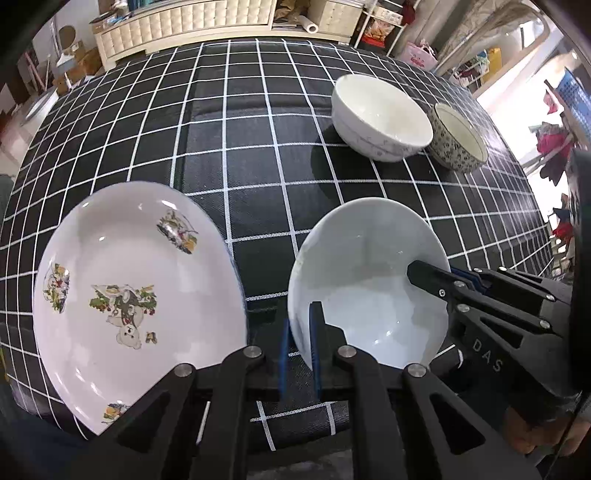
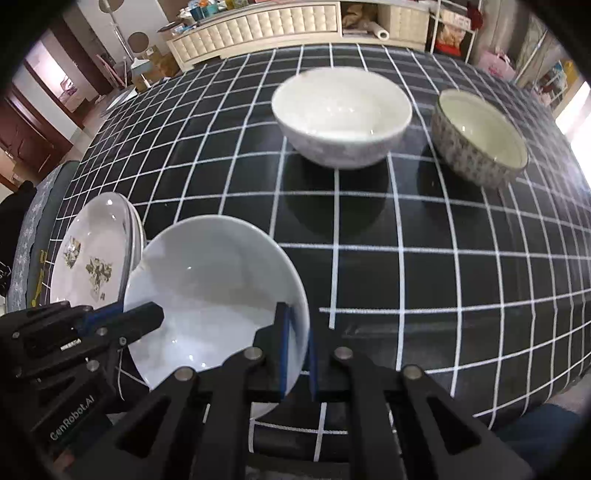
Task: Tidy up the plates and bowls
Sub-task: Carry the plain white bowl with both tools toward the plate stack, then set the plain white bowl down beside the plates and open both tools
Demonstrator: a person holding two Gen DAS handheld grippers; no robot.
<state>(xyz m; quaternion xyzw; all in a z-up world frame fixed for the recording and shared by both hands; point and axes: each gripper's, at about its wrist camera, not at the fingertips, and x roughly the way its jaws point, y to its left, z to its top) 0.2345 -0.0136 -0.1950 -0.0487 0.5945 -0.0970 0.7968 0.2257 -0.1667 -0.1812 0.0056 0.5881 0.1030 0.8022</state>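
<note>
A plain white shallow bowl (image 1: 369, 280) (image 2: 210, 288) sits near the table's front edge, held from both sides. My left gripper (image 1: 301, 315) is shut on its left rim, one blue pad inside and one outside. My right gripper (image 2: 297, 321) is shut on the opposite rim. Each gripper shows in the other's view: the right gripper (image 1: 443, 275) and the left gripper (image 2: 125, 314). Whether the bowl touches the cloth I cannot tell. A white plate with printed pictures (image 1: 136, 288) (image 2: 92, 258) lies just left of it, on top of another plate.
Farther back stand a deep white bowl (image 1: 380, 118) (image 2: 340, 114) and, to its right, a dark speckled bowl (image 1: 458, 136) (image 2: 480, 136). The black-and-white checked tablecloth (image 1: 240, 147) (image 2: 424, 258) covers the table. A cream cabinet (image 2: 258, 26) stands beyond the far edge.
</note>
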